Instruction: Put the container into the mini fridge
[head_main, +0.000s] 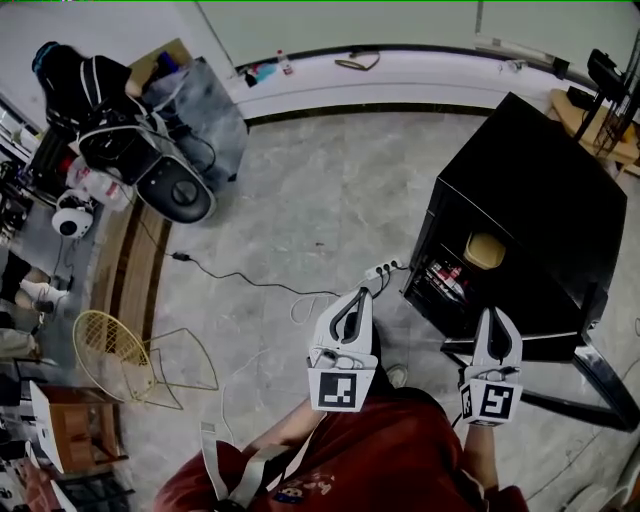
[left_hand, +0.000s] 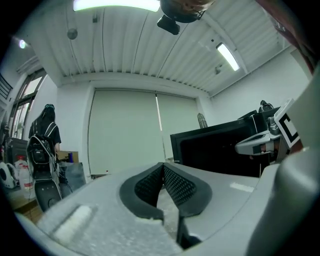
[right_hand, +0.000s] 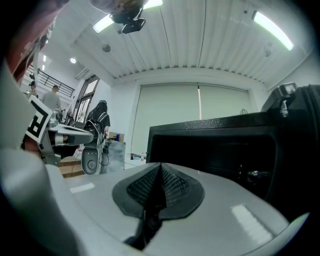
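Now, left gripper (head_main: 357, 296): held level, its jaws closed flat against each other, with nothing caught between the pads.
Right gripper (head_main: 495, 313): likewise closed on nothing, carried beside the left one and nearer the fridge.
Container (head_main: 485, 250): a pale yellow tub, seen in the upper part of the fridge interior, ahead of the right gripper; it is touched by neither tool.
Mini fridge (head_main: 545, 195): black, set on the floor ahead and to the right of both grippers, with its front uncovered; red packets (head_main: 450, 280) can be made out lower down inside.
Step in hand: the placing is judged done, since both tools stand clear of the opening.
Next move: closing is probably all that is left. What appears to be the door (head_main: 603, 372) is swung out to the right of the right gripper, so that tool would have to be brought behind its edge and the door pushed round.
Floor (head_main: 320, 190): grey marbled tile; a white power strip (head_main: 385, 268) and its cable lie just ahead of the left gripper.
Room: a wire chair (head_main: 125, 355) is seen well to the left of the left gripper, a person in dark clothing (head_main: 85, 75) farther off that way, and a low white ledge (head_main: 420, 72) along the far wall; a ribbed white ceiling (left_hand: 150, 45) with strip lights (right_hand: 272, 27) is shown above both tools.
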